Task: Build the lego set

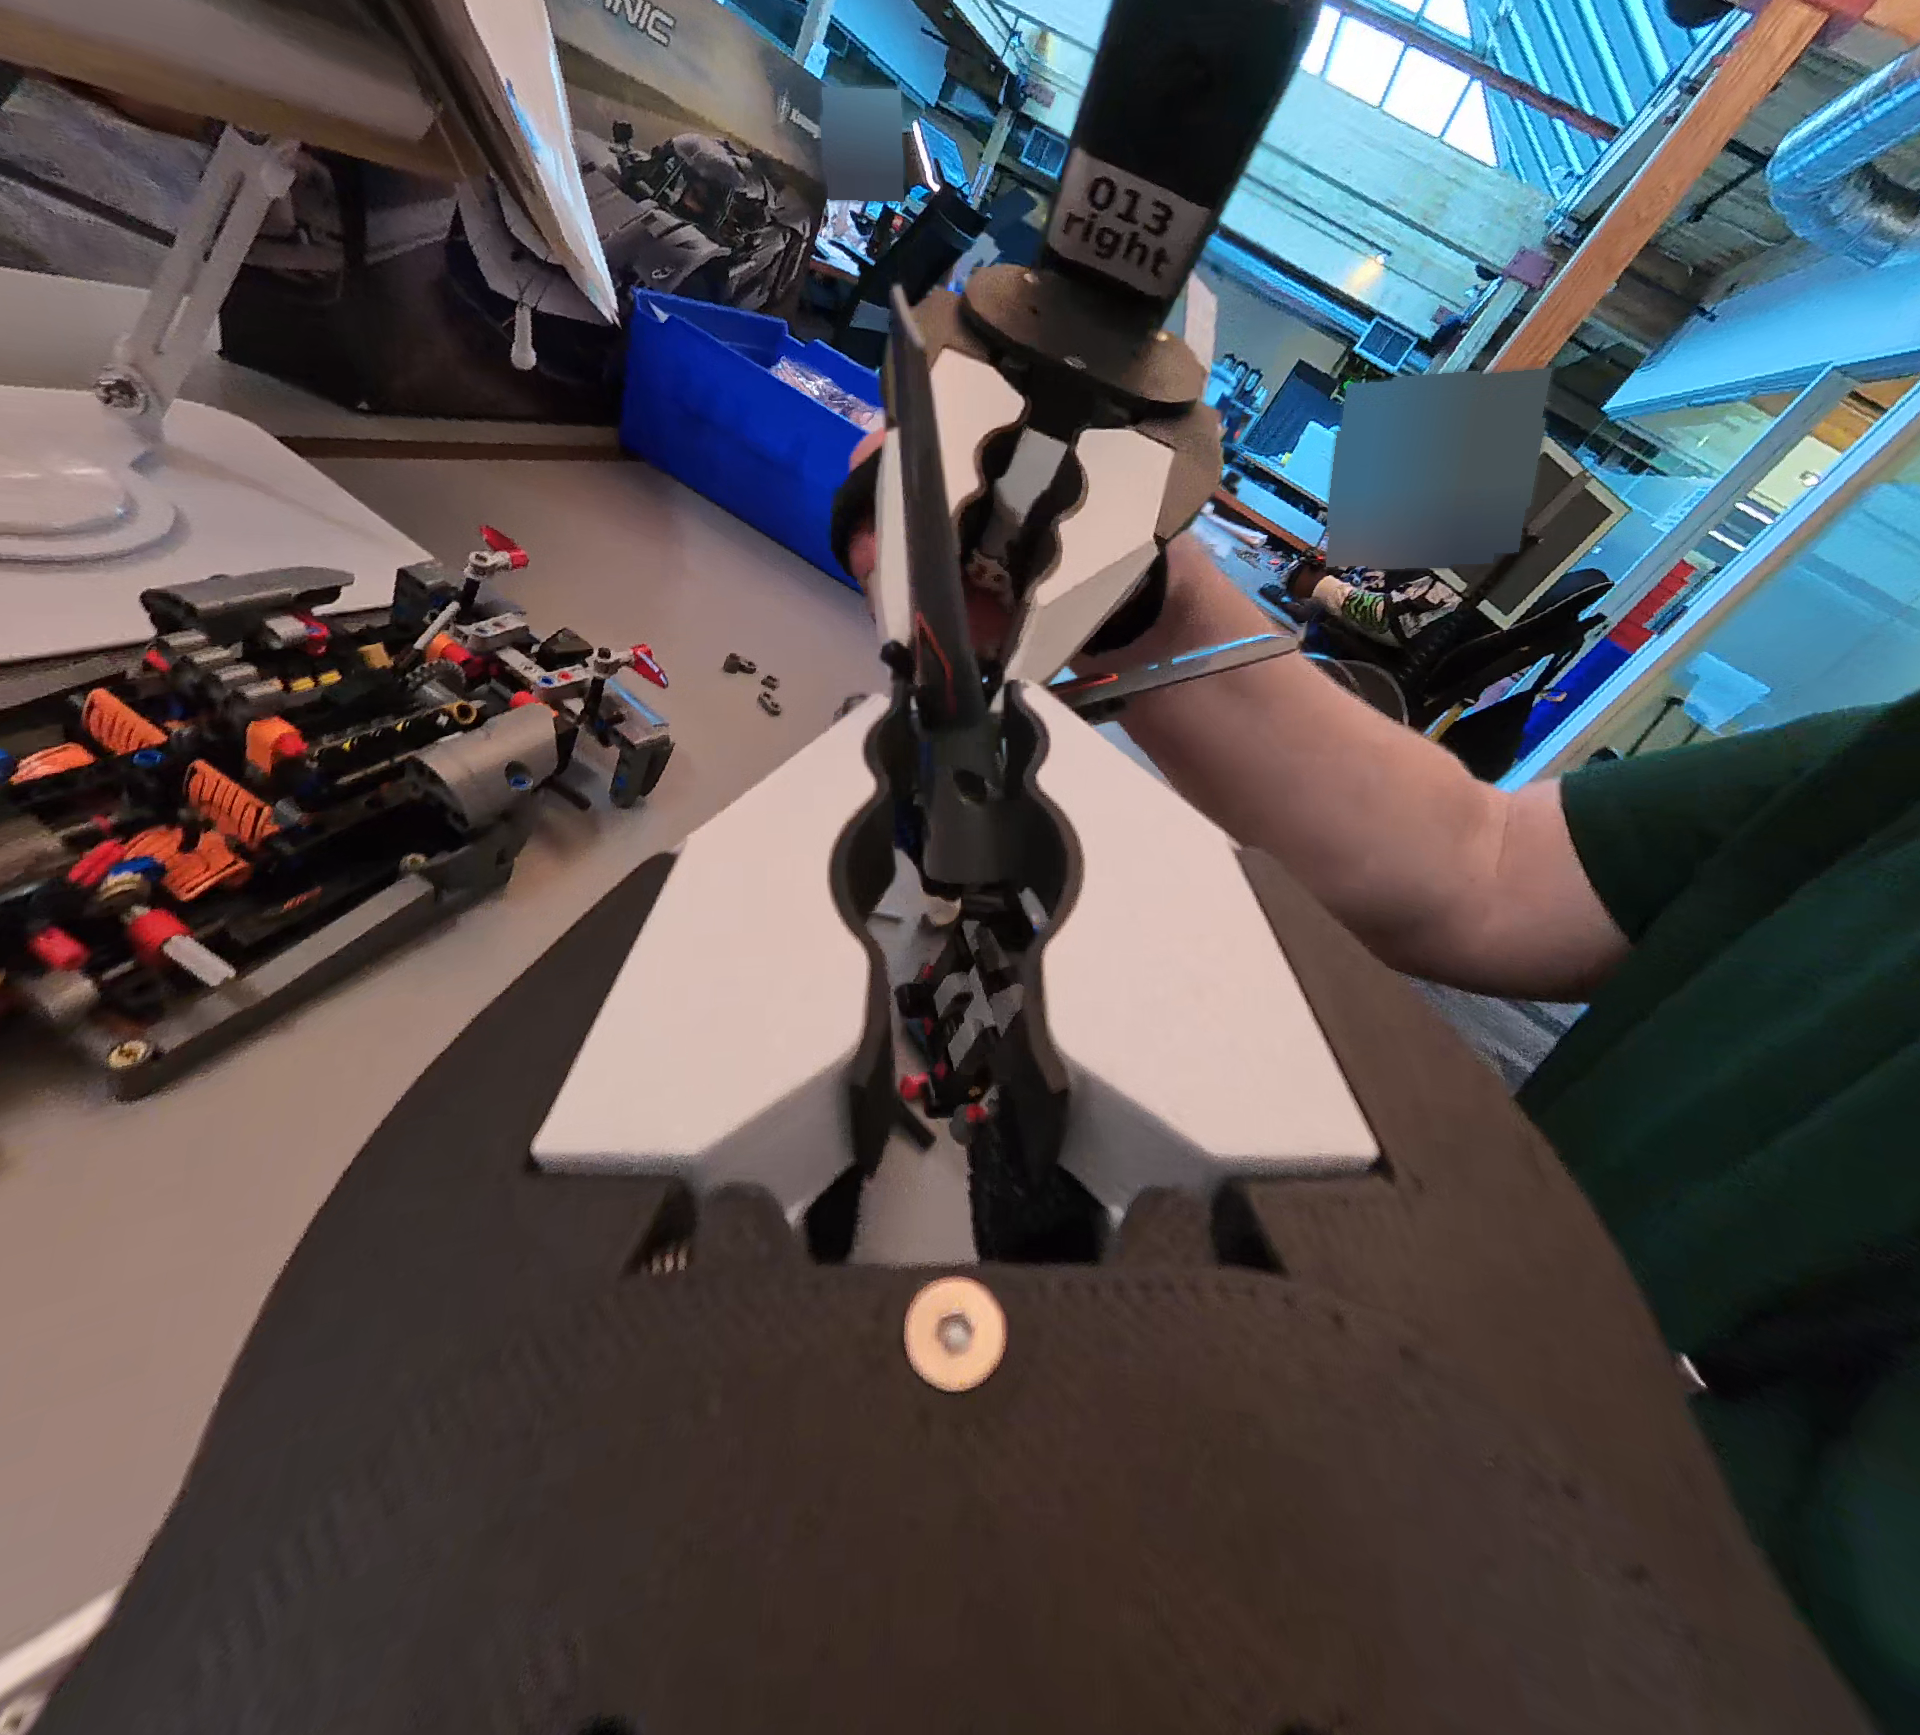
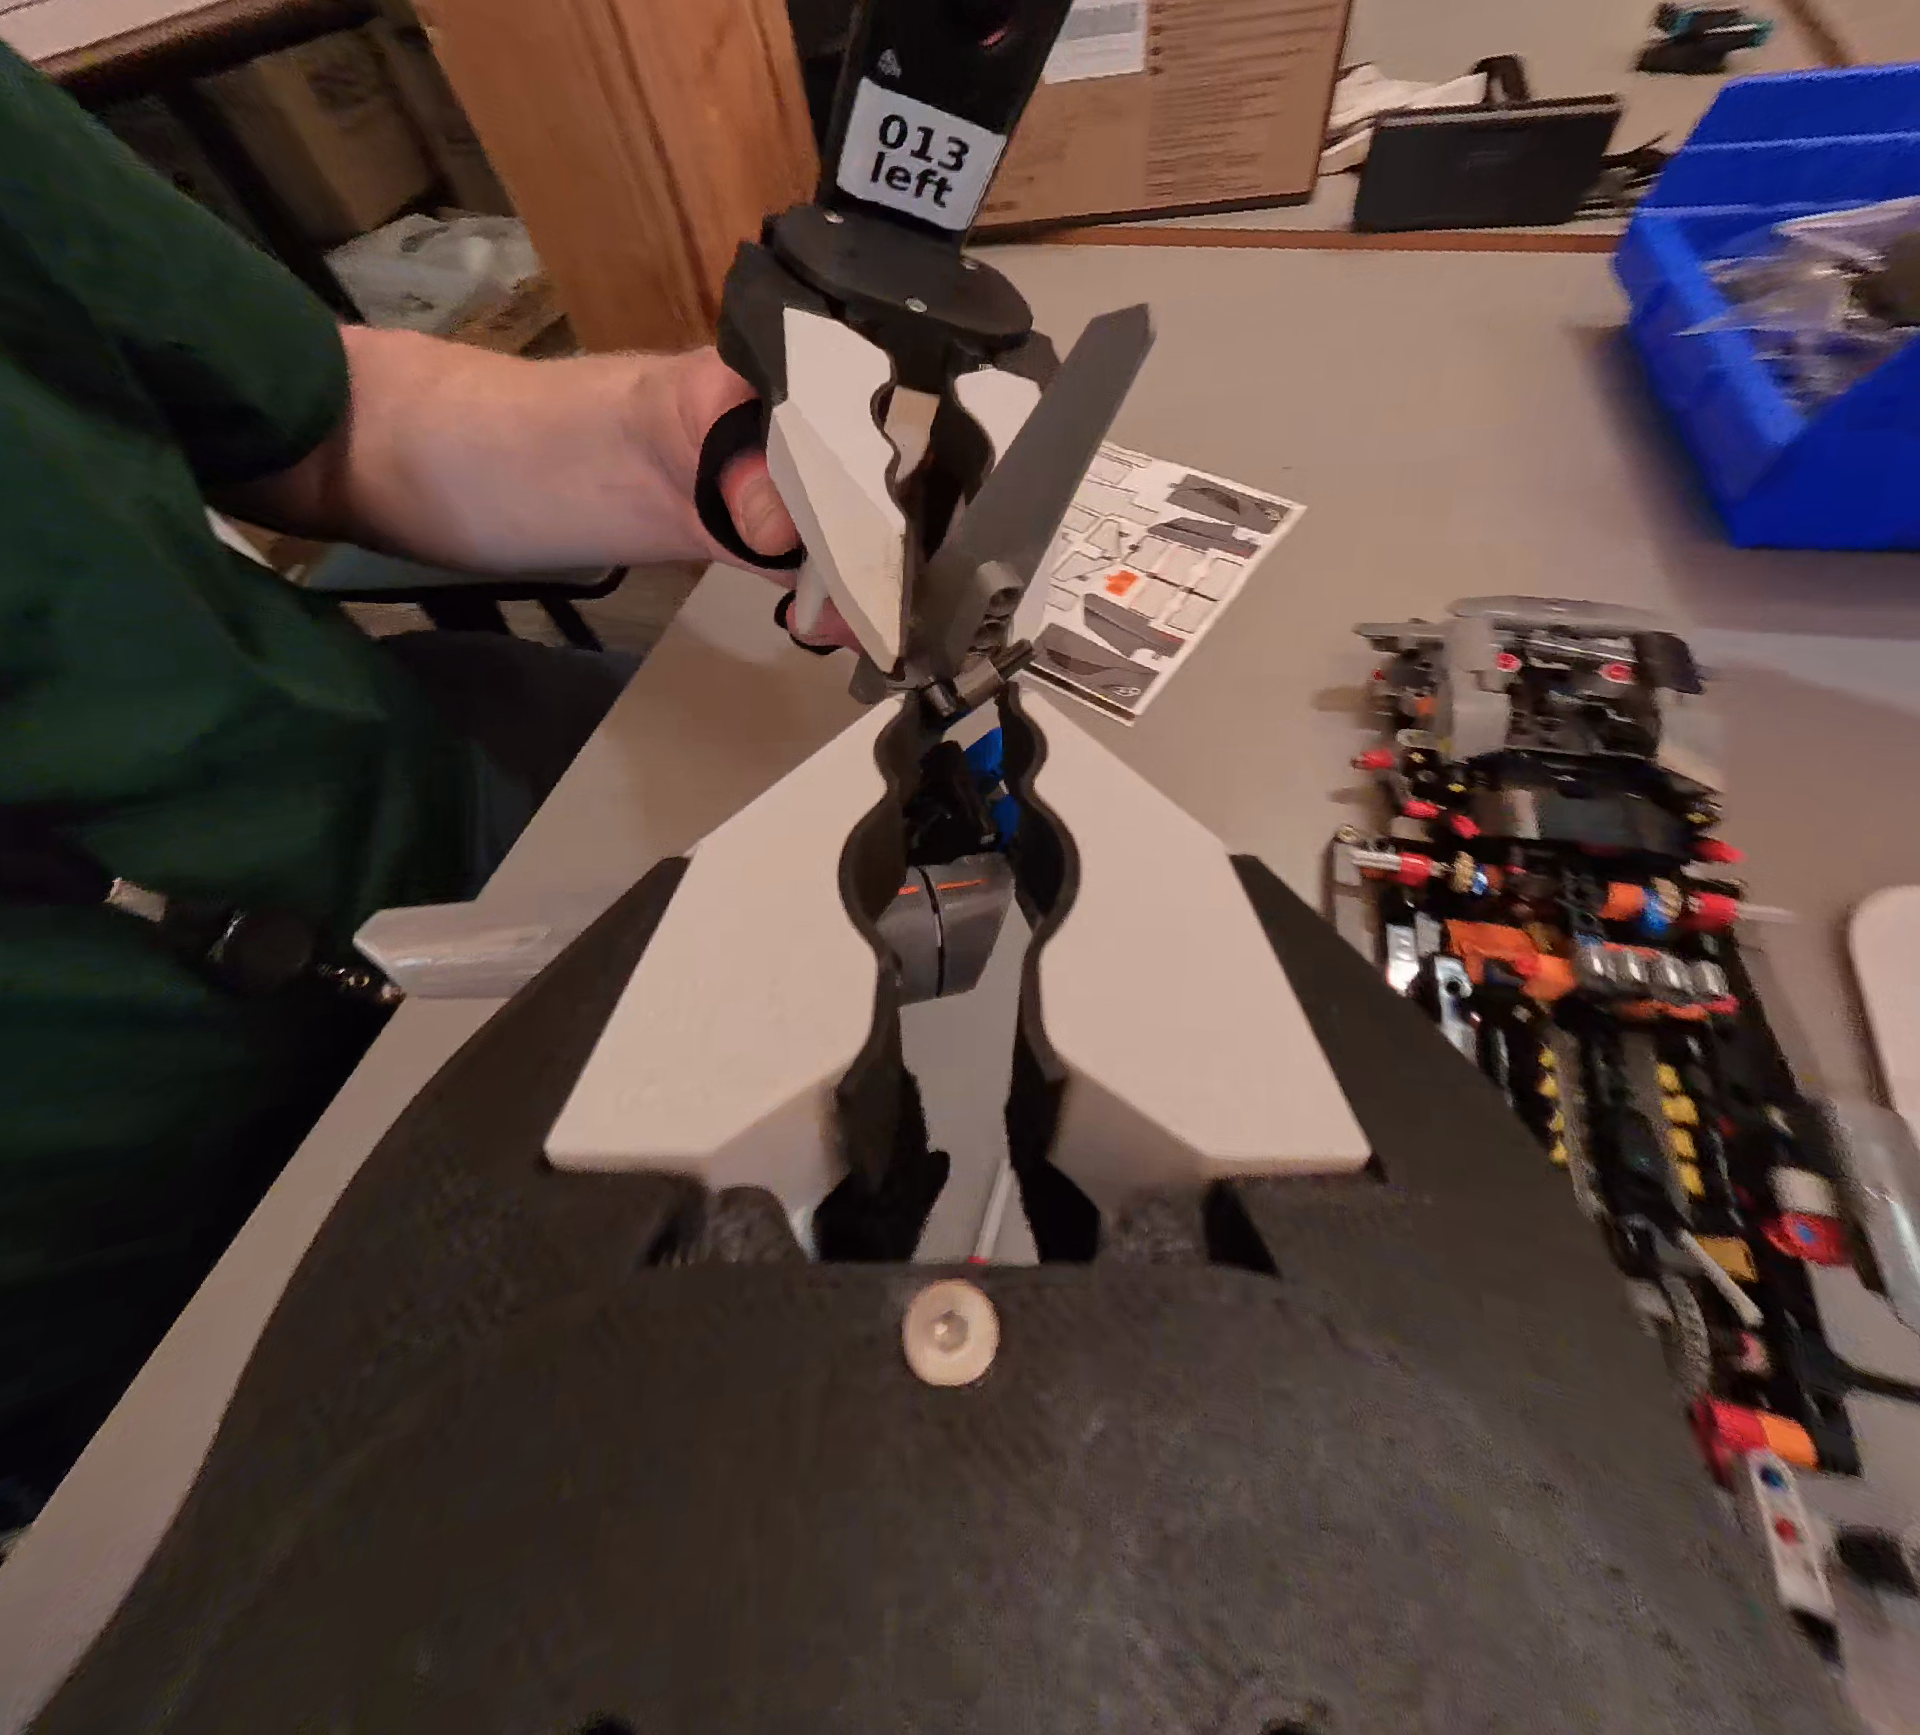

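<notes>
Grippers meet tip to tip above the grey table: left gripper and right gripper both pinch one dark grey panelled Lego subassembly; the multicoloured car chassis lies beside them.

Hand-held gripper clamping grey panel

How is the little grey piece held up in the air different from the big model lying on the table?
The grey sub-assembly is held aloft between the left gripper and right gripper; the car chassis lies flat on the table, untouched. The sub-assembly is small, mostly grey; the chassis is long, with orange, red and black parts. Both look like the same building kit.
</notes>
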Action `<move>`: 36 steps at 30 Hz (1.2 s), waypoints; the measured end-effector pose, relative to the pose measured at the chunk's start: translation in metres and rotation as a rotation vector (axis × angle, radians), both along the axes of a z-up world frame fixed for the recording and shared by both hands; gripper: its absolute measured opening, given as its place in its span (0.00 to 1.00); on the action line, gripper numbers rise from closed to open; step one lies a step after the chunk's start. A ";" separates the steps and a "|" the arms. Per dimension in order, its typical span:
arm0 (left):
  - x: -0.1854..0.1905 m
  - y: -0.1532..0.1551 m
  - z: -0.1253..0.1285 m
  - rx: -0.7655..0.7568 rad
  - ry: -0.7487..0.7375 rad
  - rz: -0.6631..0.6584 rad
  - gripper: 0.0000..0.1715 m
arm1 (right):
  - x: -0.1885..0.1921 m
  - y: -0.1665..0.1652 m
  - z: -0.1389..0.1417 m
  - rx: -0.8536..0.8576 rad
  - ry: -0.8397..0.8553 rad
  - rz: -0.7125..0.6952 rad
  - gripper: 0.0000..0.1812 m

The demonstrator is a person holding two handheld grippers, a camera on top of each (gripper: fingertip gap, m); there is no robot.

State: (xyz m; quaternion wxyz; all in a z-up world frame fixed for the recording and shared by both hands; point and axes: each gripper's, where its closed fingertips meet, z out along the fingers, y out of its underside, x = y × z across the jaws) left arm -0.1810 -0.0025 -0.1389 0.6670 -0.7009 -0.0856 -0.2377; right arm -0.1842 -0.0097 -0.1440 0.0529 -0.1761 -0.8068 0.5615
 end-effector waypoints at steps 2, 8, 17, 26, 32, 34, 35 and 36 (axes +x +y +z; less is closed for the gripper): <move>-0.002 -0.008 -0.002 -0.013 0.008 0.011 0.11 | -0.001 -0.006 -0.004 -0.011 -0.024 0.047 0.03; -0.015 -0.034 -0.002 -0.062 0.034 0.026 0.14 | -0.008 -0.024 -0.017 0.010 -0.065 0.129 0.01; -0.034 -0.051 -0.008 -0.226 0.193 0.089 0.05 | -0.018 -0.048 -0.021 0.053 -0.092 0.178 0.01; -0.036 -0.055 -0.026 -0.207 0.075 0.159 0.03 | -0.024 -0.058 -0.022 0.146 -0.085 0.057 0.00; -0.044 -0.057 -0.039 -0.199 -0.015 0.228 0.03 | -0.028 -0.049 -0.025 0.165 -0.079 -0.020 0.00; -0.047 -0.058 -0.041 -0.196 -0.027 0.248 0.03 | -0.025 -0.045 -0.024 0.172 -0.077 -0.051 0.02; -0.047 -0.059 -0.041 -0.189 -0.037 0.248 0.03 | -0.024 -0.045 -0.023 0.175 -0.069 -0.066 0.03; -0.048 -0.059 -0.041 -0.186 -0.044 0.257 0.03 | -0.022 -0.044 -0.022 0.178 -0.063 -0.081 0.04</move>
